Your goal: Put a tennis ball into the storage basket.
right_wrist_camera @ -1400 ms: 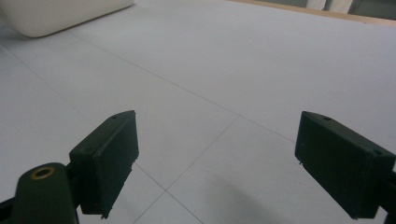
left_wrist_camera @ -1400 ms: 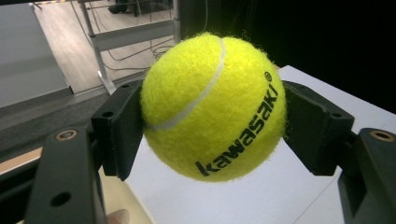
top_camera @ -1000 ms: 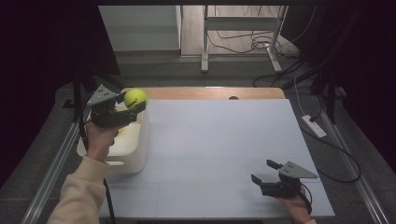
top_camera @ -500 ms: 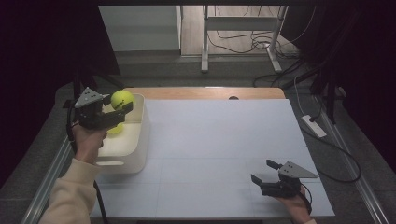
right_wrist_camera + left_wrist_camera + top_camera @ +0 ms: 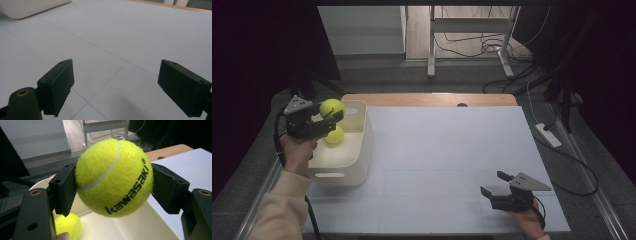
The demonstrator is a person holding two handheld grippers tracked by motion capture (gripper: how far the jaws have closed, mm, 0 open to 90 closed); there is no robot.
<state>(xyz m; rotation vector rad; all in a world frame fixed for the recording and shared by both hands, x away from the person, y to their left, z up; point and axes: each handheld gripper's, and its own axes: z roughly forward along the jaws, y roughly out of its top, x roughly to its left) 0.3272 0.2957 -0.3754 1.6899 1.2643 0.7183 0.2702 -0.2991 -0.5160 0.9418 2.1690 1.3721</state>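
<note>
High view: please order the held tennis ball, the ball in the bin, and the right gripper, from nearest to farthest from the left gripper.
1. Held tennis ball, between the left gripper jaws.
2. Ball in the bin, just below.
3. Right gripper, far across the table.

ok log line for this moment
left claw: shut on tennis ball, above white bin | bin: one ball inside | right claw: open, idle

Only readable thing was on the tennis ball (image 5: 113,176): "kawasaki" in black lowercase letters ran across its yellow felt, with a tiny ® mark right after the name. Nothing else carried any legible writing.
</note>
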